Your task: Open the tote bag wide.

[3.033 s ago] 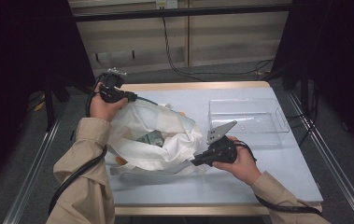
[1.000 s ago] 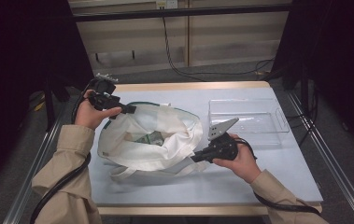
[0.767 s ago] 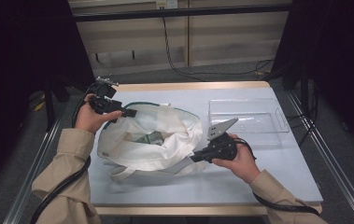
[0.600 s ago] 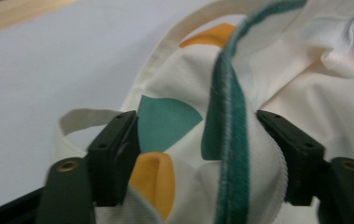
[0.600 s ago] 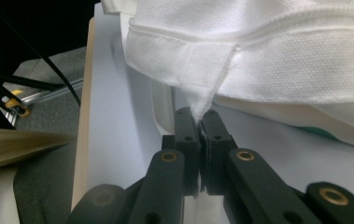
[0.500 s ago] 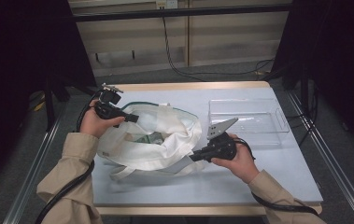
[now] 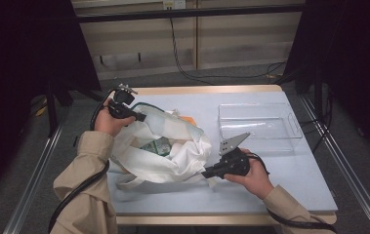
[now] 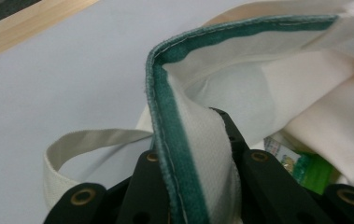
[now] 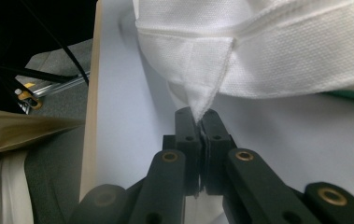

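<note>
While the bag [image 7: 165, 151] mouth is stretched between them, its green rim [image 8: 174, 140] has just been clamped by the closing left gripper [image 7: 136, 117], its near corner [image 9: 202, 100] pinched by the right gripper [image 7: 207, 172].

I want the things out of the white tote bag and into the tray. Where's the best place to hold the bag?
Hold the tote bag by its green-edged rim, from opposite sides, so the floppy mouth is held open. The left gripper has just closed on that rim; the right gripper pinches a cloth corner.

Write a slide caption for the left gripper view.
Left tongs closing on the green-trimmed rim of a white cloth bag.
</note>
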`<state>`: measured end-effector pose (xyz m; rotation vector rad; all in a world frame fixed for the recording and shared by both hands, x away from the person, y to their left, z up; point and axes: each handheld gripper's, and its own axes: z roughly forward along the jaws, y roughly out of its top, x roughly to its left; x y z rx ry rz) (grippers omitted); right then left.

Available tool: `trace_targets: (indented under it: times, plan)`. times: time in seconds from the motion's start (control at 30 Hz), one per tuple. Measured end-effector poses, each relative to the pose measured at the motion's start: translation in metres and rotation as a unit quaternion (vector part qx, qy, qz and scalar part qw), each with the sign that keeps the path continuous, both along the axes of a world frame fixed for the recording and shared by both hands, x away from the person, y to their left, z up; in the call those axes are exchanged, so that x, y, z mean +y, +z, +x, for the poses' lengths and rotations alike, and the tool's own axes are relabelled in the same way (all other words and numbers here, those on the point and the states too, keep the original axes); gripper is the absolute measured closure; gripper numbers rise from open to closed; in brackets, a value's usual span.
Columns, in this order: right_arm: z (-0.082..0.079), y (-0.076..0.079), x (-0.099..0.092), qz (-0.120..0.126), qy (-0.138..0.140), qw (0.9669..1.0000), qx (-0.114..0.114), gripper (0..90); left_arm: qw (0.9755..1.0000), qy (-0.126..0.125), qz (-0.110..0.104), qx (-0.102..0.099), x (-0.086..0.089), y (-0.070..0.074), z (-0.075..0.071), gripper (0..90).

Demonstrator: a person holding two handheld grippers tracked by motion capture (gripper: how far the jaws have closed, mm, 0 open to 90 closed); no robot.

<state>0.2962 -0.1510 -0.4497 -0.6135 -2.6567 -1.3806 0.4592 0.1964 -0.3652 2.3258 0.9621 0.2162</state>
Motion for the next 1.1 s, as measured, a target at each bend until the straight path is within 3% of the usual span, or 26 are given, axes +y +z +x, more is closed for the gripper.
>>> trace_targets:
  times: [0.07,0.2,0.4,0.47,0.83,1.1]
  plan:
    - [-0.001,-0.002,0.0,0.002,-0.001,1.0,0.001,87.7,1.0,-0.003,0.009,-0.002,0.0,-0.002,0.004,81.2]
    - [0.0,-0.004,0.0,0.0,-0.003,1.0,-0.001,87.7,0.9999,0.013,0.002,-0.001,0.0,-0.009,0.012,81.6]
    - [0.001,-0.006,-0.001,0.0,-0.007,1.0,0.003,87.7,0.9999,0.009,0.012,0.0,0.002,-0.016,0.021,82.0]
    - [0.001,-0.007,-0.001,-0.001,-0.007,1.0,0.002,87.7,0.9998,0.02,0.002,-0.002,0.0,-0.019,0.023,82.1]
    - [0.004,-0.014,-0.001,-0.002,-0.013,0.9999,0.01,87.8,0.9993,0.032,0.019,0.008,-0.001,-0.032,0.041,83.3]
    - [0.007,-0.014,-0.001,-0.005,-0.022,0.9997,0.005,87.6,0.9985,0.041,0.032,0.016,-0.001,-0.042,0.042,83.2]
